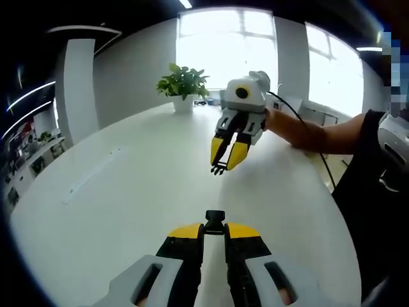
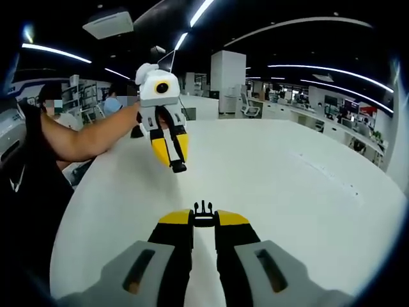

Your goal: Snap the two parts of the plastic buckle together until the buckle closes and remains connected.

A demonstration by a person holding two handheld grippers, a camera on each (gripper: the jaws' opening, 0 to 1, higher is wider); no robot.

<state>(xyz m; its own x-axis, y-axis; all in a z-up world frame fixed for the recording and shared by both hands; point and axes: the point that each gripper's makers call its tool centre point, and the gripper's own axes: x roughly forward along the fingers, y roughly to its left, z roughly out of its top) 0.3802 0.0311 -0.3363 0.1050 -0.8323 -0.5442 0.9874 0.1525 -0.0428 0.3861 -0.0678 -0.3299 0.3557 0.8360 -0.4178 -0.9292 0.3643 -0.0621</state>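
Left gripper [image 1: 214, 231] jaws pinch socket half [image 1: 215, 221]; right gripper [image 2: 203, 219] jaws pinch pronged half [image 2: 203, 213].

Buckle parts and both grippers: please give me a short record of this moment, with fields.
left gripper: shut on socket half
right gripper: shut on pronged half
buckle state: two halves apart, not yet joined
height: both halves held in the air above the white table
facing: grippers point toward each other
background: potted plant at the table's far edge

Smooth matt white table [image 1: 128, 192]
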